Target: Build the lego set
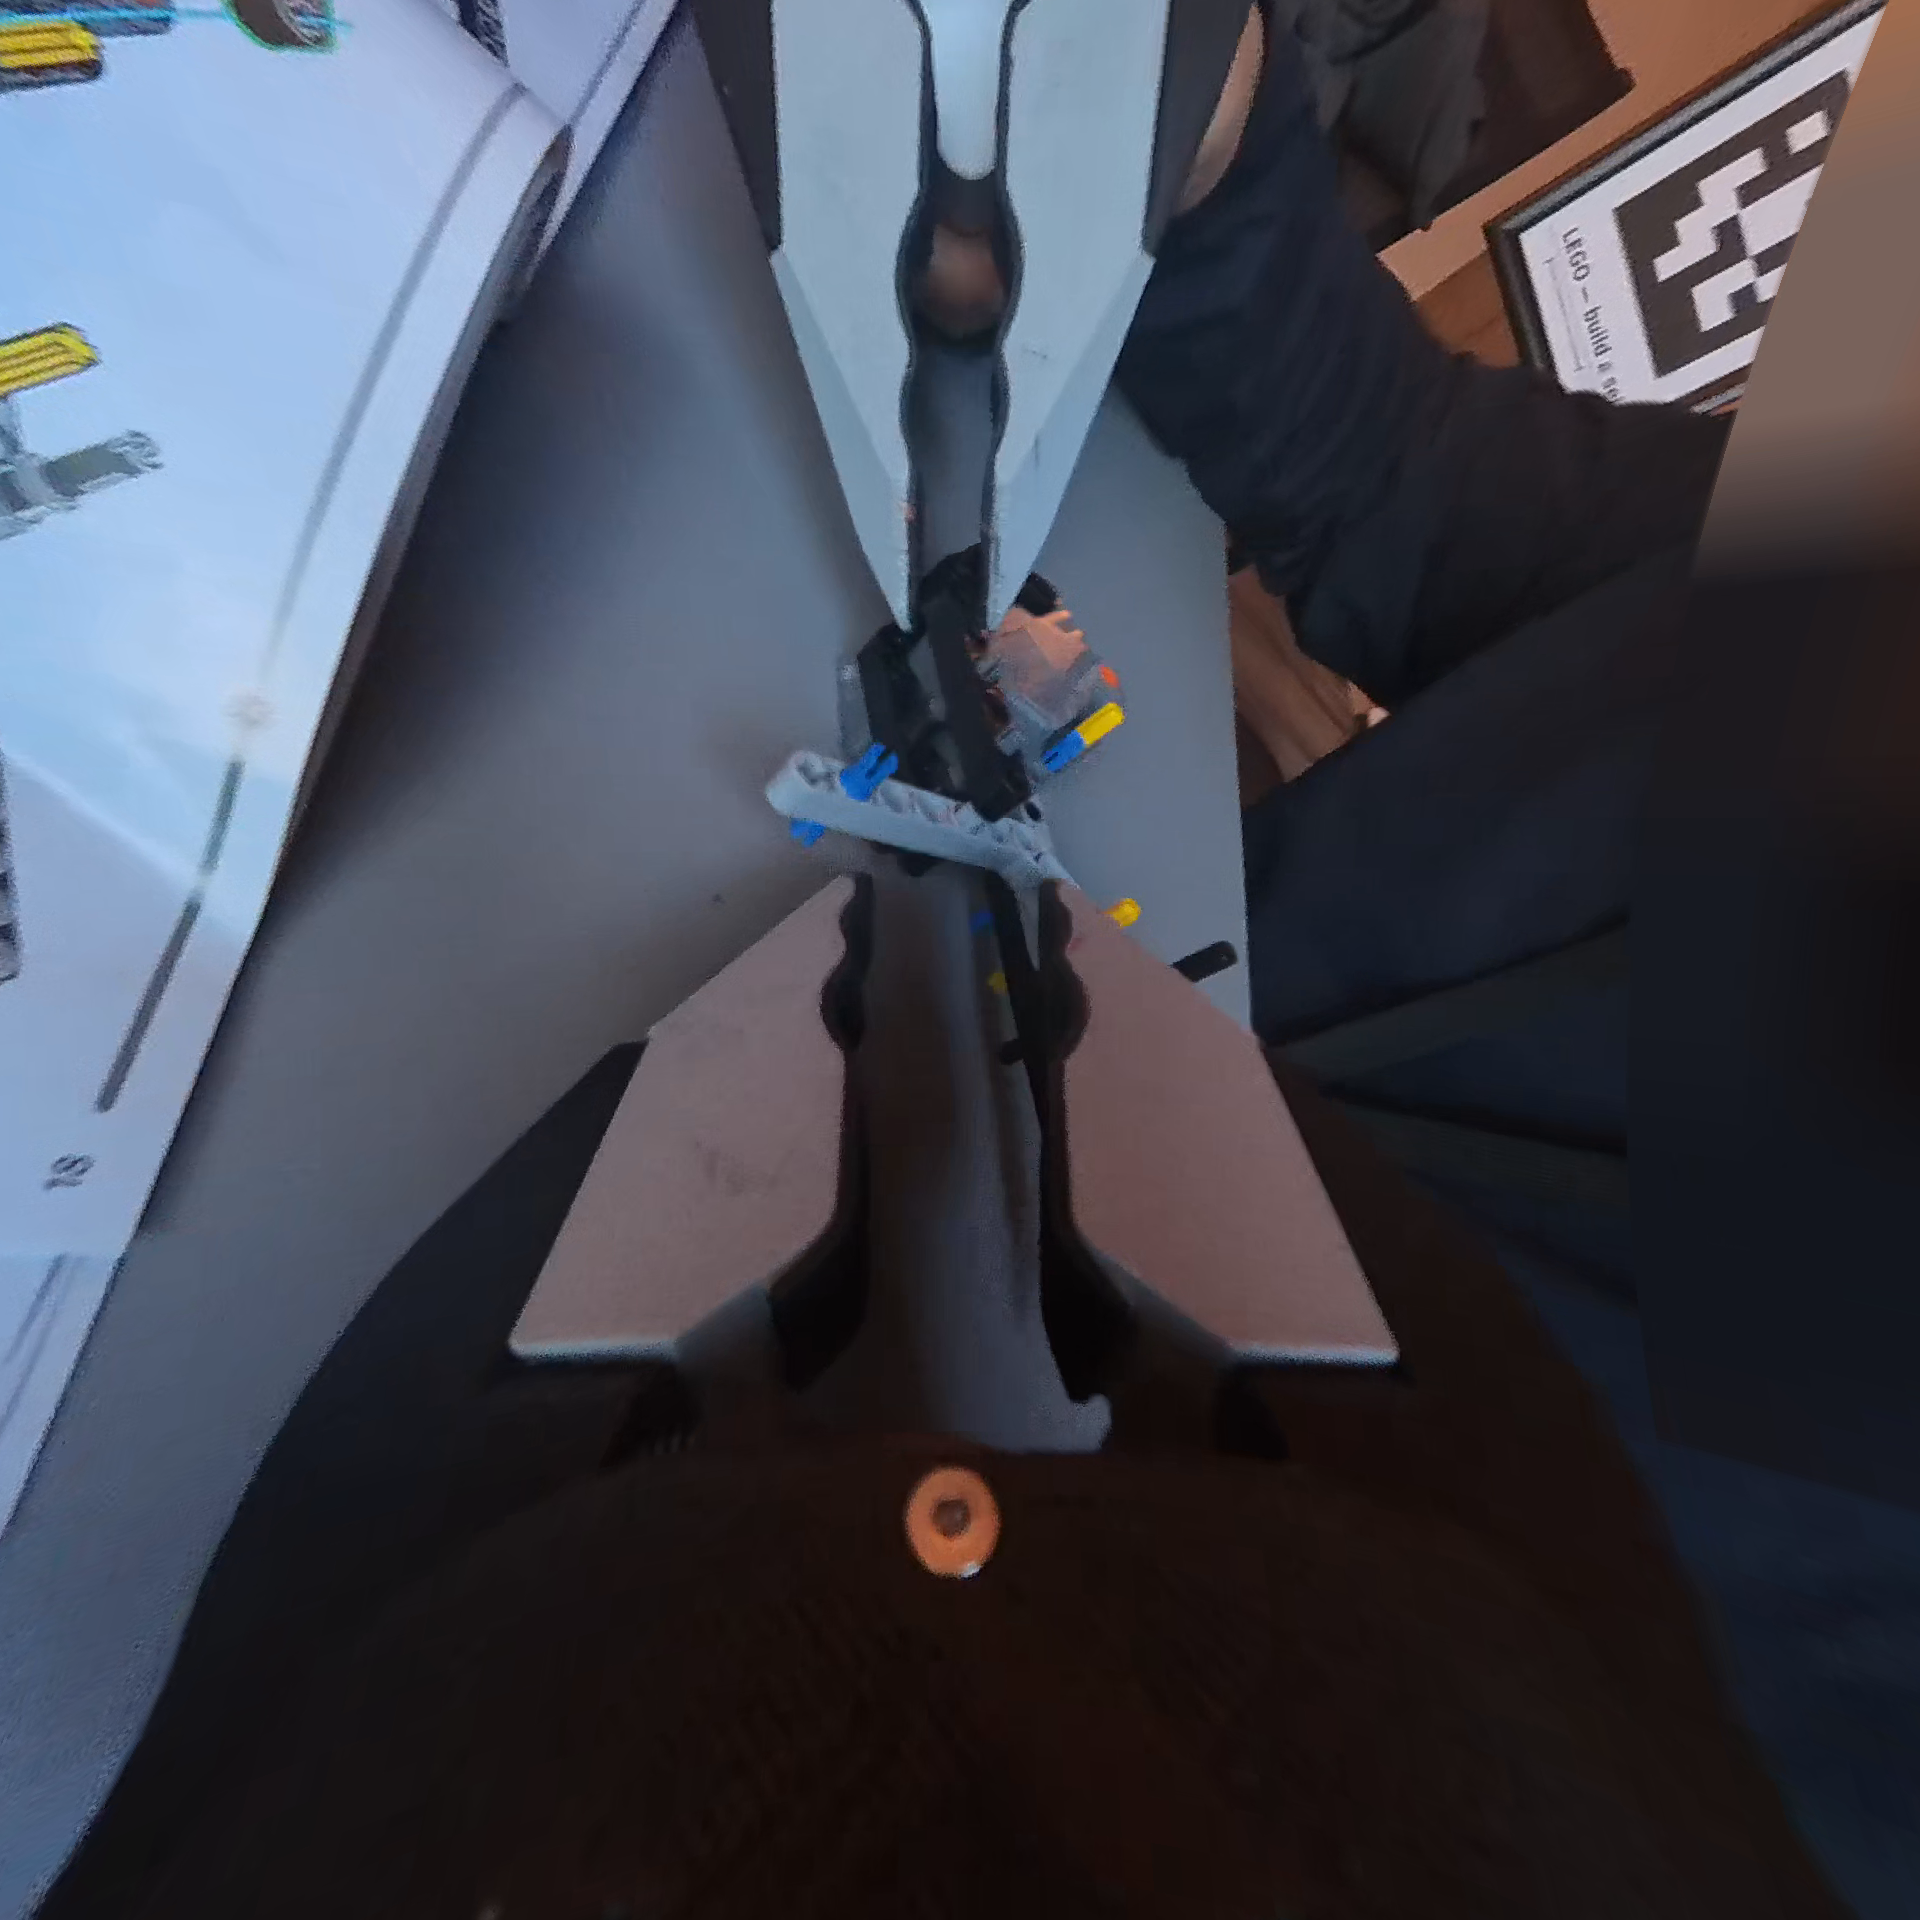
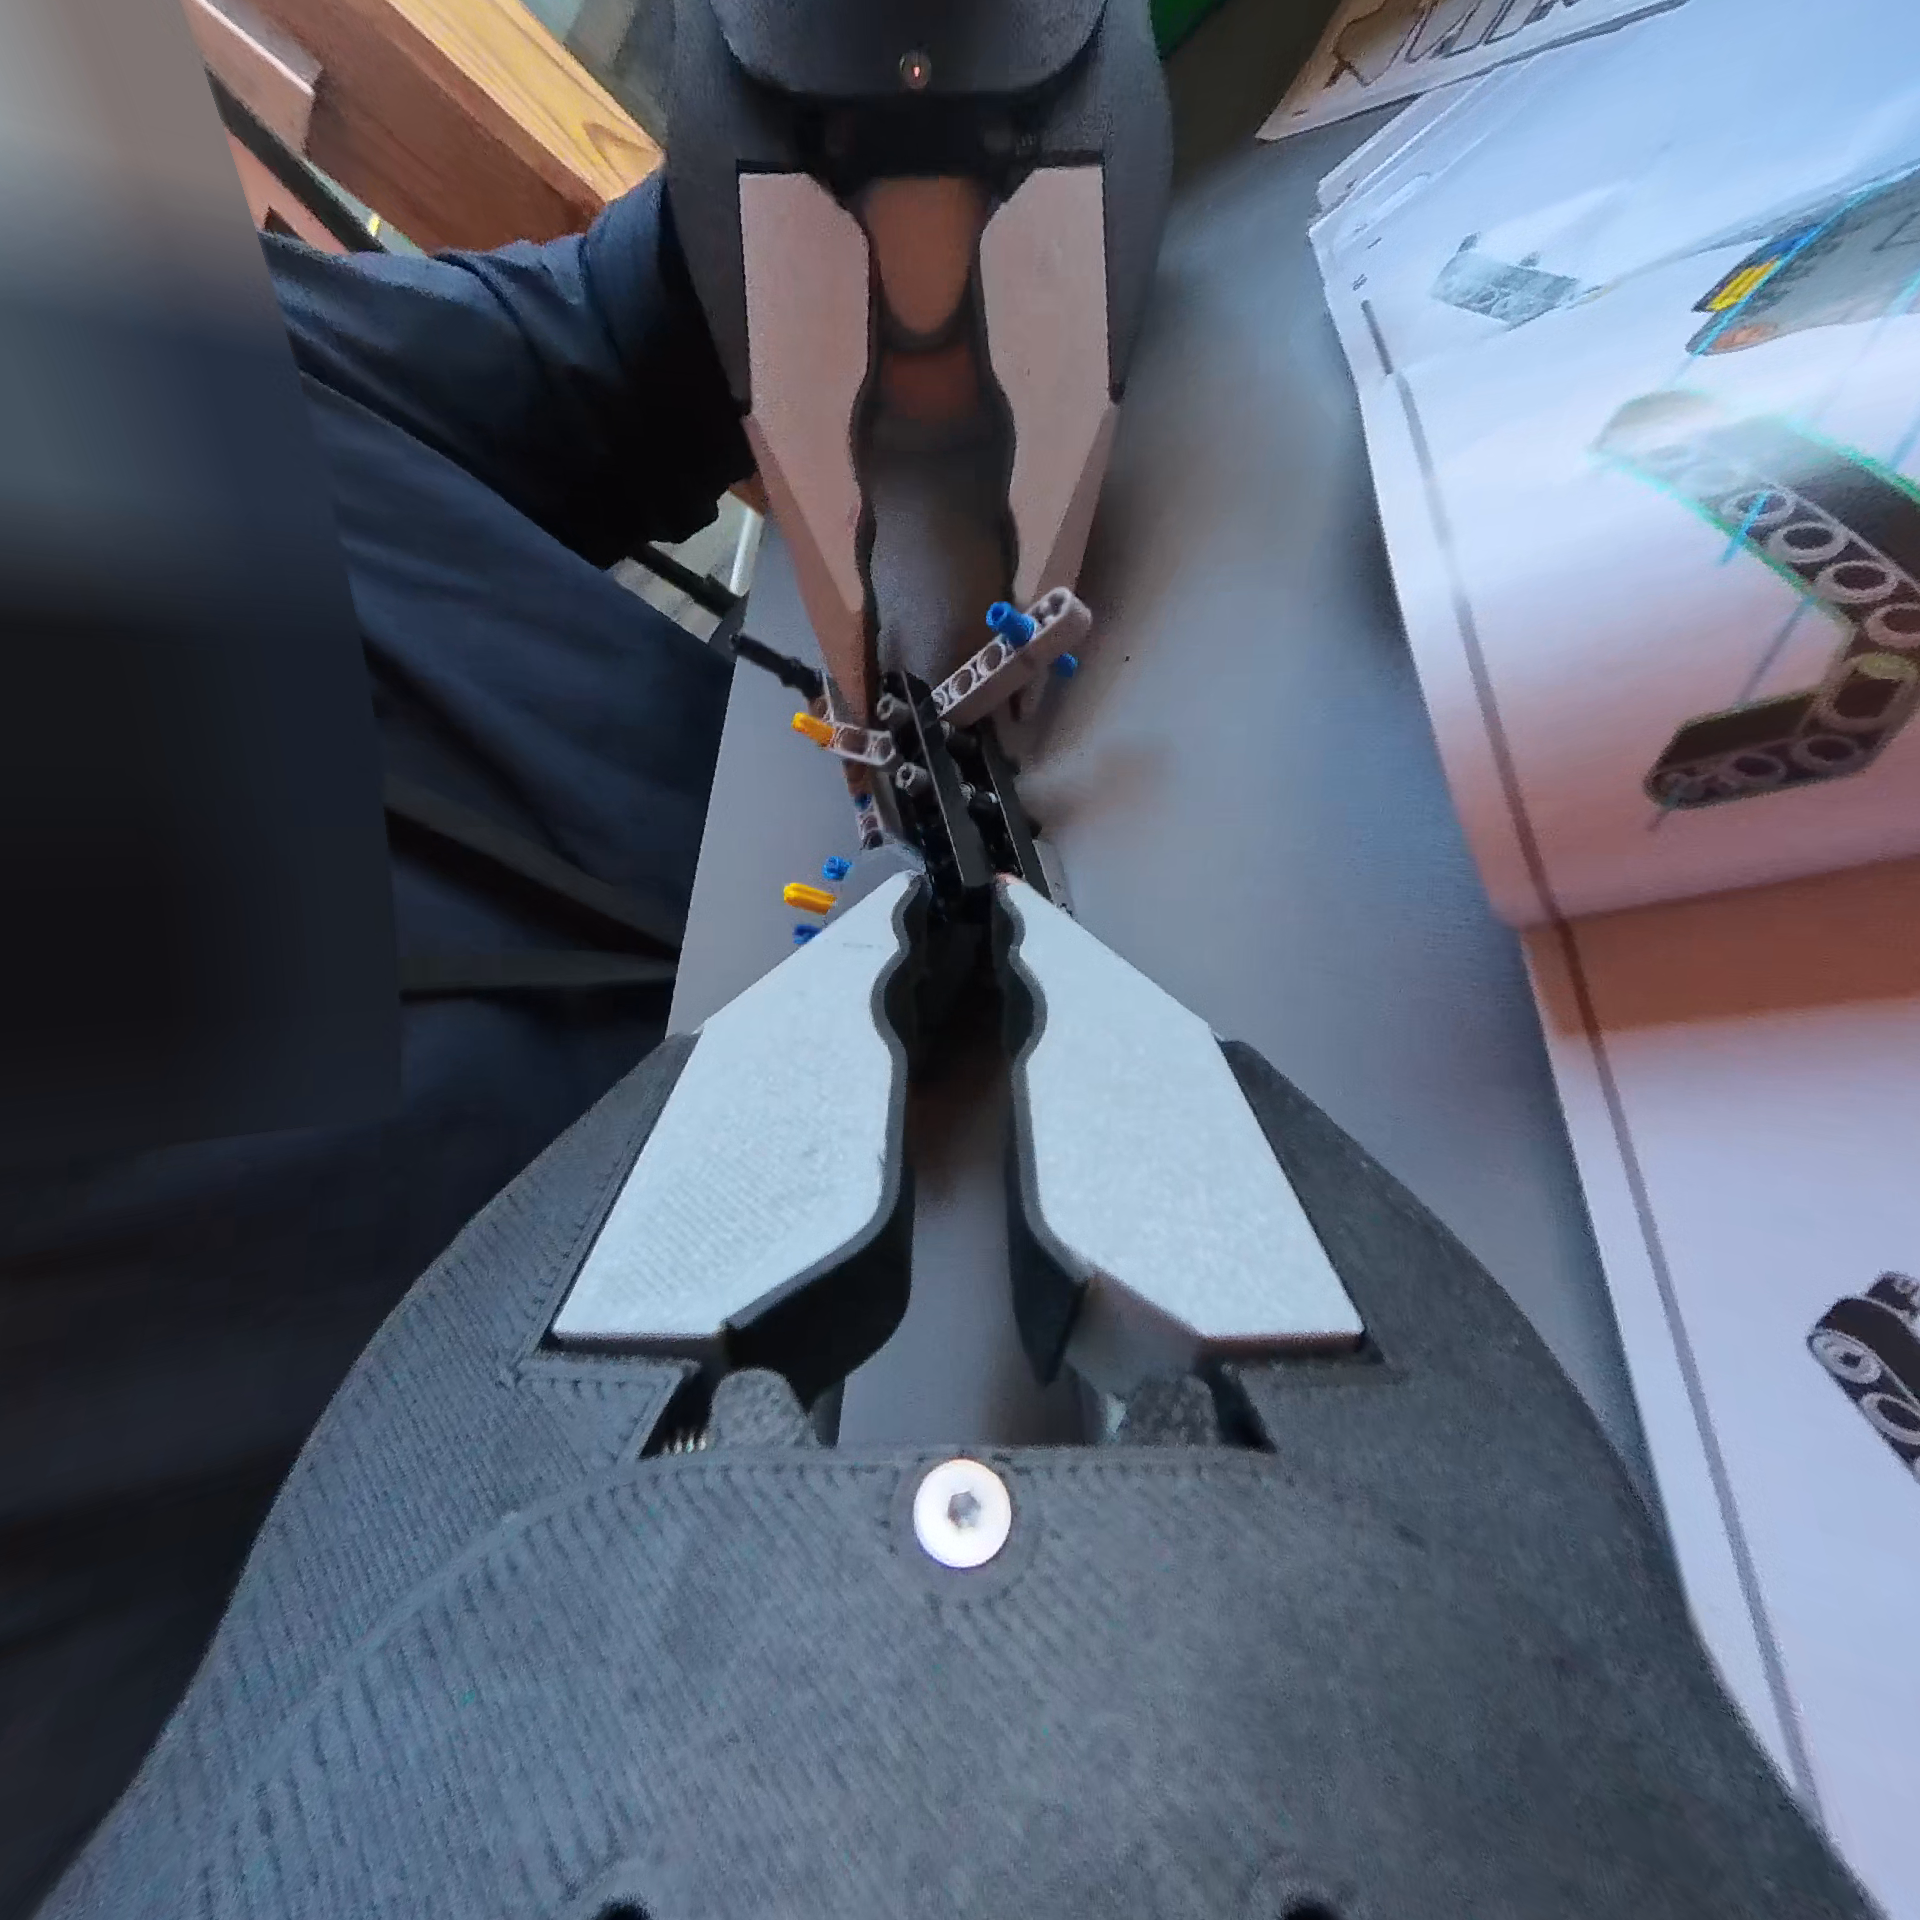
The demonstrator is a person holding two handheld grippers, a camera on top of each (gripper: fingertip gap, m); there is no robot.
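A small lego assembly [image 1: 935, 748] of black beams, with a grey angled beam [image 1: 904, 821], blue pins and yellow pins [image 1: 1096, 722], hangs over the grey table [image 1: 623, 623] between my two grippers. My left gripper [image 1: 961, 894], with pink fingers, is shut on its near end. My right gripper [image 1: 956, 618], with white fingers, comes from the opposite side and pinches a black beam. In the right wrist view my right gripper [image 2: 958, 883] is shut on the black beams of the assembly [image 2: 951, 790]. The left gripper [image 2: 940, 665] faces it, and the grey beam [image 2: 997, 665] sticks out sideways.
An open instruction booklet [image 1: 208, 520] lies along one side of the table, and shows in the right wrist view too [image 2: 1662, 520]. A framed black-and-white marker card [image 1: 1704, 229] leans at the back. A person's dark sleeve [image 1: 1351, 468] and a wooden box [image 2: 436, 114] border the other side. There is about 5 centimetres between the tips of the two grippers.
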